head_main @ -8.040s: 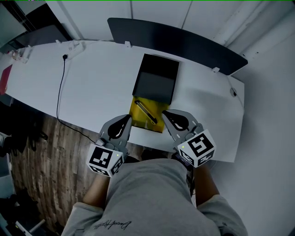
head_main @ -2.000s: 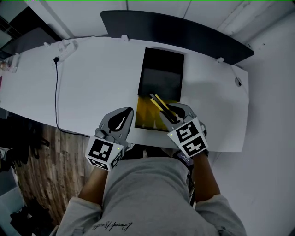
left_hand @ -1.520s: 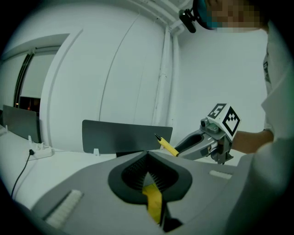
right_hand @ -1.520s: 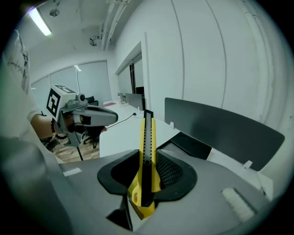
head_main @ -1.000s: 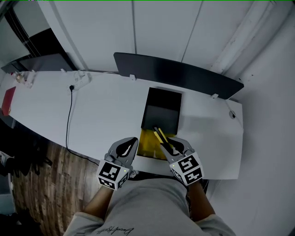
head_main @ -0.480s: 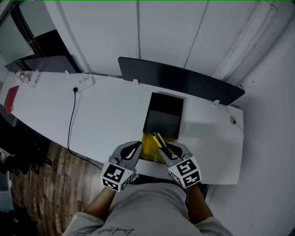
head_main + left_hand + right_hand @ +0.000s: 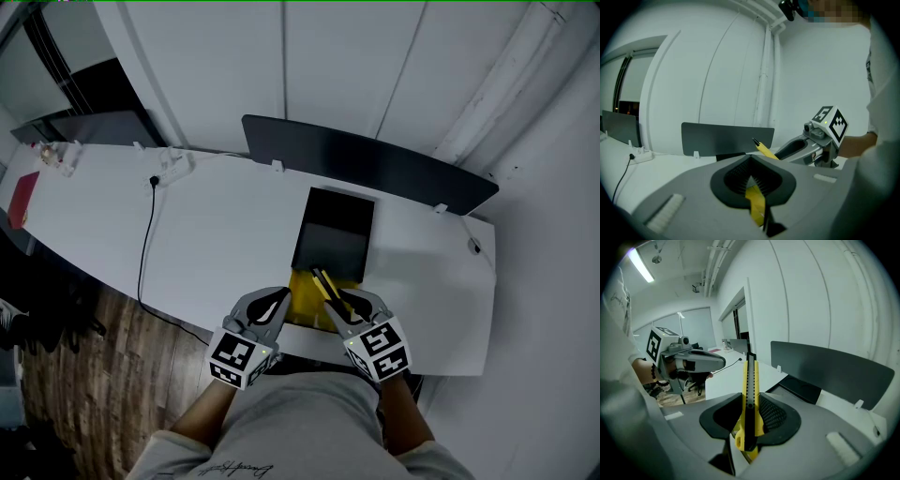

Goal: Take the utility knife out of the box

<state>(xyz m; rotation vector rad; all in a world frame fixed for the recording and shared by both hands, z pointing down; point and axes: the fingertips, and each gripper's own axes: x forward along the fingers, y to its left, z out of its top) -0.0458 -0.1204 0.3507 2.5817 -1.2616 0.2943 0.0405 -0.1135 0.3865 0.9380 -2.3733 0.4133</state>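
Ceiling tube (image 7: 641, 266) gives cool, even light; edges warp (dark corners).

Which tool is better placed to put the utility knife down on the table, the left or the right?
Right. The right tool holds the utility knife above the yellow box; the left tool is shut beside the box.

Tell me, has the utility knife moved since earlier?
Yes. The utility knife lay inside the yellow box; now the right gripper holds it above the box.

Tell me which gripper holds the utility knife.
The right gripper: its jaws clamp the yellow utility knife. The left gripper holds nothing.
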